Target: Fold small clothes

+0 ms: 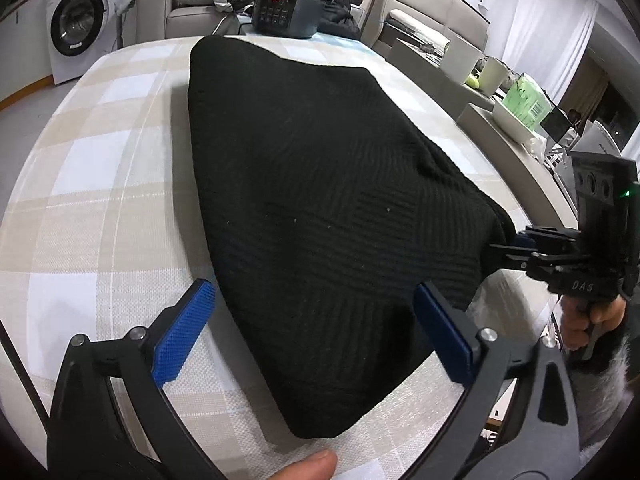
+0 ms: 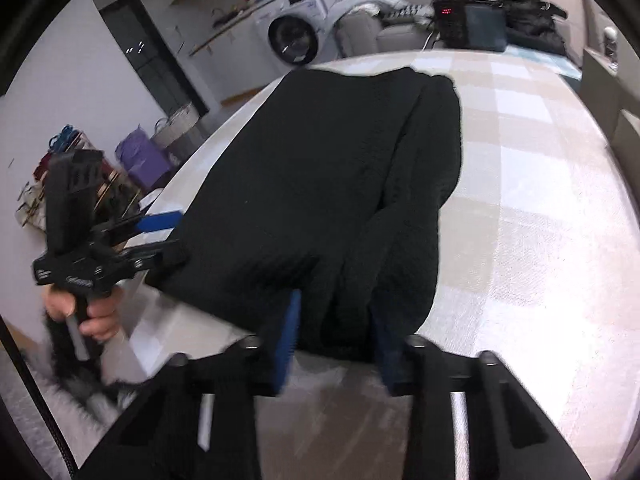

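A black knitted garment (image 1: 312, 200) lies folded on the checked tablecloth (image 1: 104, 184), reaching to the table's near edge. My left gripper (image 1: 316, 320) is open, its blue pads either side of the garment's near corner, not closed on it. My right gripper (image 2: 336, 336) has its jaws around a bunched near edge of the garment (image 2: 320, 184) and looks shut on it. In the left wrist view the right gripper (image 1: 516, 248) touches the garment's right corner. In the right wrist view the left gripper (image 2: 160, 236) sits at the garment's left edge.
A dark appliance with a red display (image 1: 286, 10) stands at the table's far end, black clothing behind it. A washing machine (image 1: 80, 24) is at the back left. A ledge with boxes (image 1: 516, 108) runs along the right. Baskets (image 2: 140, 160) stand on the floor.
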Motion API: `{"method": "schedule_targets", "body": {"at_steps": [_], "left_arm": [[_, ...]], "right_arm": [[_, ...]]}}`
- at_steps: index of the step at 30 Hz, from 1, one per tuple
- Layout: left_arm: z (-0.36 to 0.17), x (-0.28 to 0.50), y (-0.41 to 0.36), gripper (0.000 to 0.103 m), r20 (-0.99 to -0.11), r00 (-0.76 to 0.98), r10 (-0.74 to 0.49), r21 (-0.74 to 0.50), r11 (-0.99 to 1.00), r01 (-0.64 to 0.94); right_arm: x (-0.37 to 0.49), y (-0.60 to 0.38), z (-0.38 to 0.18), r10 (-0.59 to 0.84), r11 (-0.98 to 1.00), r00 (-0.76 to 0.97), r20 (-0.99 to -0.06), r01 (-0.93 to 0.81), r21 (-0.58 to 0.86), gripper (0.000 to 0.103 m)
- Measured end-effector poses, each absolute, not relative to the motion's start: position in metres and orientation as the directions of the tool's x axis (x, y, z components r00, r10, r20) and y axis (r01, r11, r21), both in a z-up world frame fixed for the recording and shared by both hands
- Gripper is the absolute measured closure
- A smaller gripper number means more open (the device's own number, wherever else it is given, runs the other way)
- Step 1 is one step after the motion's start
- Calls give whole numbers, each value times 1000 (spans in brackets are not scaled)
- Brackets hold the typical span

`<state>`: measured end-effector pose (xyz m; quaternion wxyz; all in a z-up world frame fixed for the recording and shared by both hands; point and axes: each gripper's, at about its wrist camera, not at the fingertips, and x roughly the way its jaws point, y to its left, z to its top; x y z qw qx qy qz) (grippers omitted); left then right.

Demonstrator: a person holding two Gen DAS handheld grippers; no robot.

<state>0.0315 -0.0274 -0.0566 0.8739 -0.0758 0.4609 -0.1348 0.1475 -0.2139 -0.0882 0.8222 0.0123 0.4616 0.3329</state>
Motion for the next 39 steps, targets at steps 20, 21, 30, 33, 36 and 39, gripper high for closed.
{"method": "schedule_targets", "body": {"at_steps": [20, 21, 30, 33, 36, 39], "left_arm": [[-56, 43, -32, 4, -764, 562, -319, -240, 947, 212], [-55, 43, -37, 1, -761, 566, -319, -231, 947, 224], [-59, 52, -62, 1, -781, 572, -253, -114, 957, 267], [-64, 53, -60, 1, -793, 571, -214, -79, 965, 252], [-73, 56, -52, 1, -817, 541, -199, -86, 970, 227], [-71, 56, -38, 1, -811, 532, -243, -148, 965, 215]], "right_arm": [[163, -271, -67, 677, 735, 358, -643, -370, 568, 65], [165, -270, -68, 682, 731, 351, -642, -375, 570, 62], [153, -257, -80, 688, 724, 296, -662, -348, 596, 93], [148, -268, -73, 681, 732, 310, -663, -314, 605, 94], [144, -272, -81, 603, 797, 319, -731, -286, 532, 94], [132, -281, -73, 607, 794, 358, -709, -289, 534, 89]]}}
